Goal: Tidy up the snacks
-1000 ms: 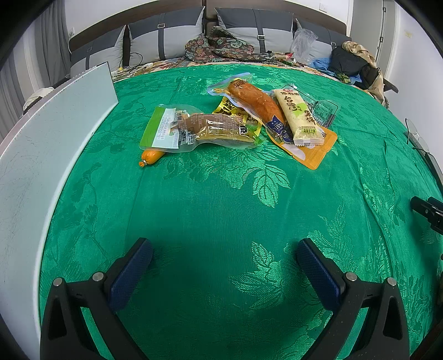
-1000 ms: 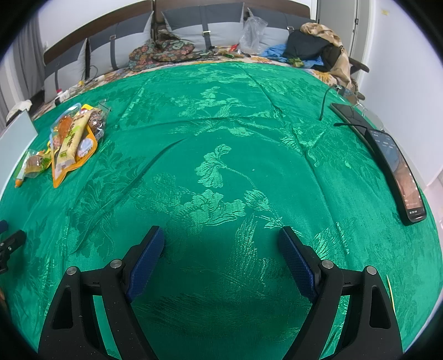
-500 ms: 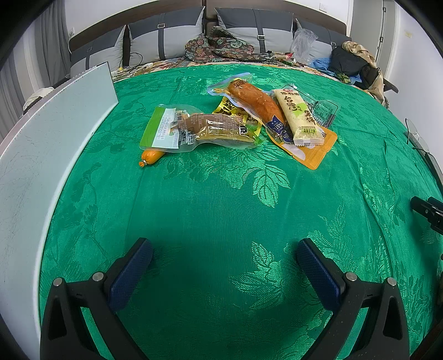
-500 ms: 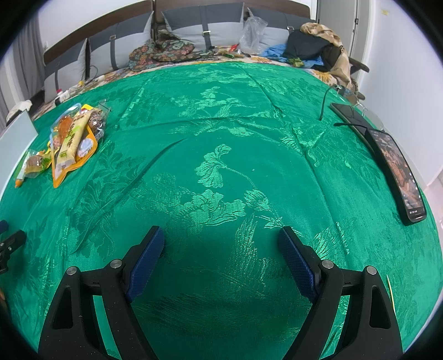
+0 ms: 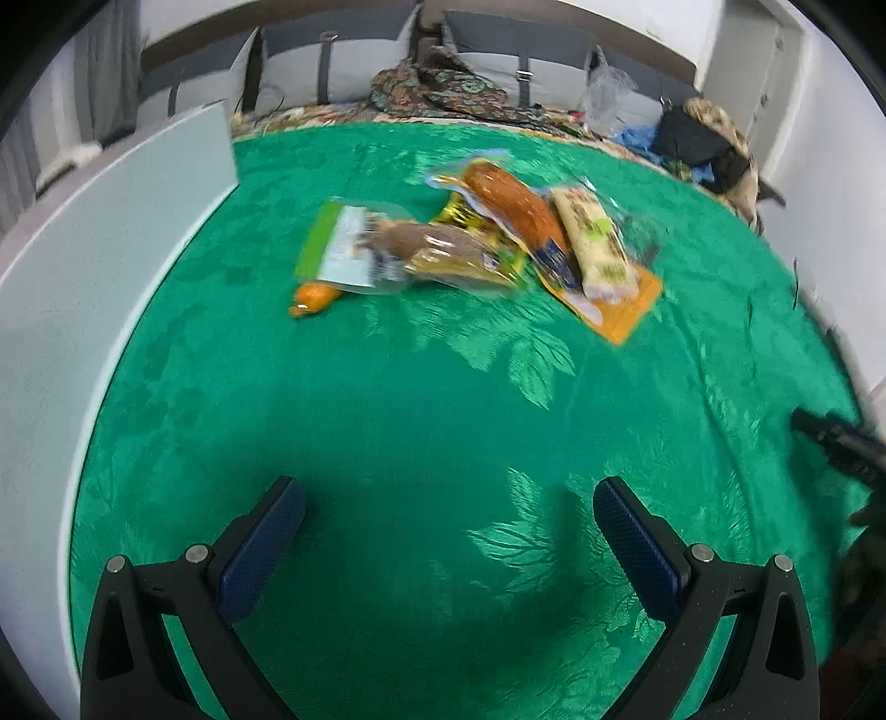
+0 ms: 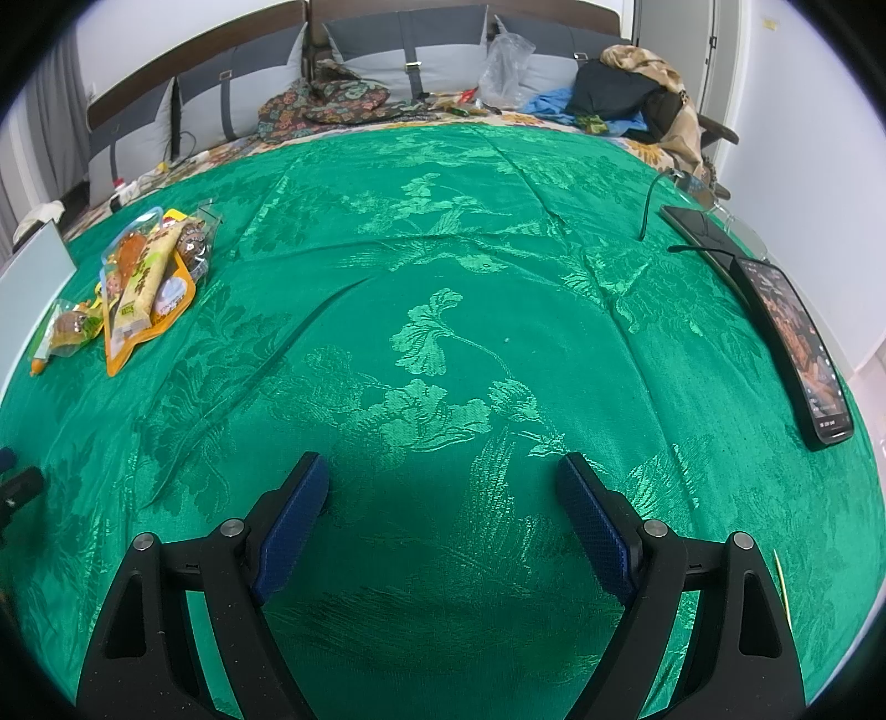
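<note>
On green cloth (image 5: 443, 421), blurred snack packets (image 5: 476, 243), lettering unreadable

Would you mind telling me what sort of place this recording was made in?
Most likely a bedroom: the green floral cloth seems to cover a bed, with grey pillows against a headboard and clothes piled at the far corner.

A green cloth (image 6: 443, 232) with a leaf pattern covers the bed (image 6: 648, 149). On it lie a heap of snack packets (image 5: 482, 243) at the left and 2 phones (image 6: 797, 343) at the right edge.
</note>
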### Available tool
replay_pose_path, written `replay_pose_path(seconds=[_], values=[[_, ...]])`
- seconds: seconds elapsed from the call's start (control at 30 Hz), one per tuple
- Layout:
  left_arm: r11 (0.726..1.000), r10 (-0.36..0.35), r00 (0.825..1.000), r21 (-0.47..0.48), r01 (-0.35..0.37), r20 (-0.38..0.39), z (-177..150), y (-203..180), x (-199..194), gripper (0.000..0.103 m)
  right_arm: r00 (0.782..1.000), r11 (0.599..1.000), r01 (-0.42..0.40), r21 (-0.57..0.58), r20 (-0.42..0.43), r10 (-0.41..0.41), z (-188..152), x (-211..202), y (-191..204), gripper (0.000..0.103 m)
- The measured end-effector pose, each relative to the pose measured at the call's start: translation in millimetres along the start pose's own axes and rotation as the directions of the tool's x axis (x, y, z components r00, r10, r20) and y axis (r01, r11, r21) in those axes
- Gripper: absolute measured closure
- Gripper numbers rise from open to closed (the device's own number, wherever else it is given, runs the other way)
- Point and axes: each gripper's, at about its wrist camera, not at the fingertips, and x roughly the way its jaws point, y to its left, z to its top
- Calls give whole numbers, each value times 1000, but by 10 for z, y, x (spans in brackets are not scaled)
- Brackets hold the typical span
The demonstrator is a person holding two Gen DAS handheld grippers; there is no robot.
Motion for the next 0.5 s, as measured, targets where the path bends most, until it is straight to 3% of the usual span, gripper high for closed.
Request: replay_pose_path(seconds=[0.17,0.27,0.33,0.5], values=[[1000,17,999,11,-18,47,427,139,-154,1,1000,1000,0,0,0,0,-1,0,-2,16],[990,18,998,136,-26,58,768,-24,-146,1,1000,1000,-1,1,0,1,0,1,1,16],[967,19,999,253,-29,42,979,-193,-66,1,1000,1000,-1,1,0,1,0,2,2,16],[931,-2,999,365,14,-32,1257,-420,179,1,1000,1000,-2,1,0,2,1,2,3,16]])
